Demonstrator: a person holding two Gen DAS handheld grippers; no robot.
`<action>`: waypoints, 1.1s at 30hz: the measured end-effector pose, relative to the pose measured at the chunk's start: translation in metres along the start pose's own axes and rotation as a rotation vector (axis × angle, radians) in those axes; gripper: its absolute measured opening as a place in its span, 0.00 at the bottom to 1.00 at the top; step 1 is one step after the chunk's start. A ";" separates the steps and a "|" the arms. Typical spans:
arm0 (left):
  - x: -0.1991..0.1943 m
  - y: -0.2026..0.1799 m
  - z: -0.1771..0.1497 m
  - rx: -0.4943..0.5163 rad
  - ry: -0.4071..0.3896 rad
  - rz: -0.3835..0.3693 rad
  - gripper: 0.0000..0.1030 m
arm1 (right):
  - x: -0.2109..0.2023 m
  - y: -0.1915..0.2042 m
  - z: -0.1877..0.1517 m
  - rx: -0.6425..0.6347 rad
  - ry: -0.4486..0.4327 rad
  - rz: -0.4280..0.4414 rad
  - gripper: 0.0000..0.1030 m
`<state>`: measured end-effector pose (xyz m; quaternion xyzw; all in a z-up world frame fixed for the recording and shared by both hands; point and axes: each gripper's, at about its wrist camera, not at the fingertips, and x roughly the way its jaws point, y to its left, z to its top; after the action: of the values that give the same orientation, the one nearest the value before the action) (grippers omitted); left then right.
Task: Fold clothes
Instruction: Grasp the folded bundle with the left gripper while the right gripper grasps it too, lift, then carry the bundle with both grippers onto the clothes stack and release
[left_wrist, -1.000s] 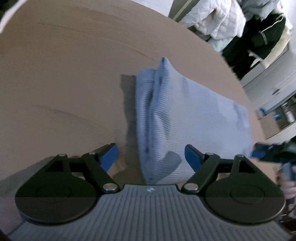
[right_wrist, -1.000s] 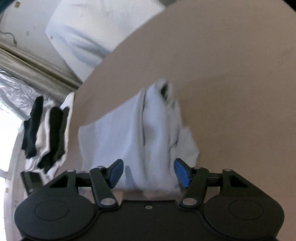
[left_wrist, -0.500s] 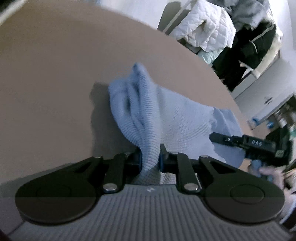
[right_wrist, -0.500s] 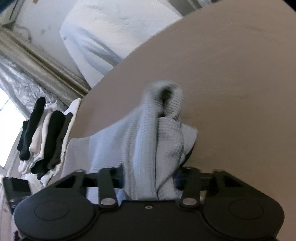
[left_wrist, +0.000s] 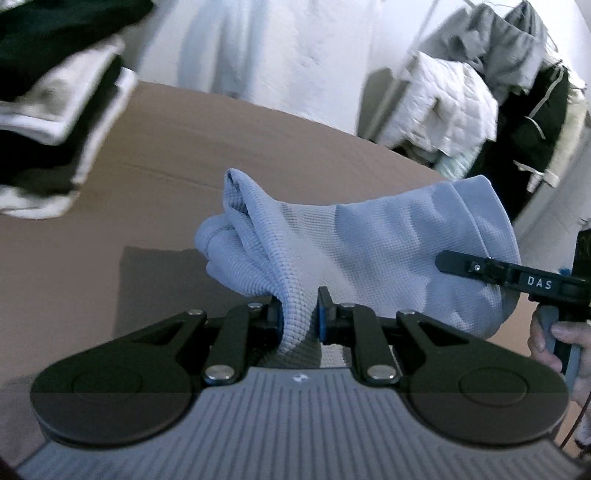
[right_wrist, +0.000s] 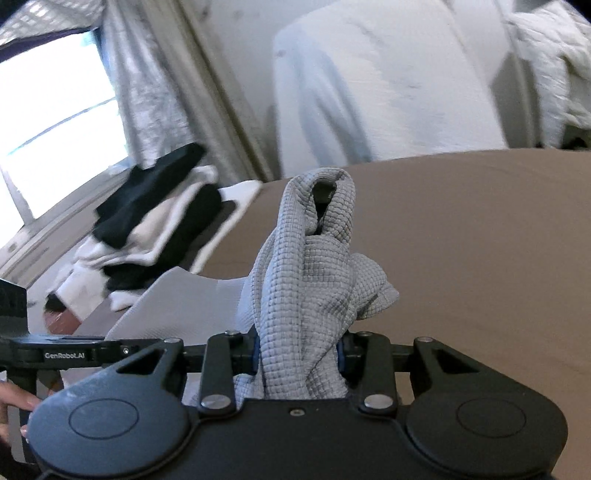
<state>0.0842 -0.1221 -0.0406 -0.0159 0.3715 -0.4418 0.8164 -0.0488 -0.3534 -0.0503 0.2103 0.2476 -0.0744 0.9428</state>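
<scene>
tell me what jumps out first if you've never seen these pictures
The light blue waffle-knit cloth, bunched and held up above the brown table, pinched at one end by the left gripper and at the other by the right gripper. Next, the black and white pile of clothes at the table's far left edge, by the bright window.

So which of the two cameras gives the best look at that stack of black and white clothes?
The right wrist view: the stack of black and white clothes sits whole at the table's far left edge, layers visible though slightly blurred. The left wrist view catches it only in the upper left corner, cut off and more smeared.
</scene>
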 end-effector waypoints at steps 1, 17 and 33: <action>-0.009 0.004 -0.002 -0.007 -0.011 0.018 0.14 | 0.005 0.008 0.000 -0.012 0.005 0.014 0.38; -0.099 0.041 0.033 -0.097 -0.273 0.092 0.14 | 0.044 0.157 0.107 -0.499 0.088 0.107 0.35; -0.141 0.093 0.186 -0.043 -0.584 0.421 0.14 | 0.148 0.311 0.278 -0.748 -0.067 0.236 0.34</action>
<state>0.2187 -0.0181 0.1448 -0.0820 0.1269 -0.2330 0.9607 0.2767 -0.1988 0.2068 -0.1236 0.2006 0.1229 0.9640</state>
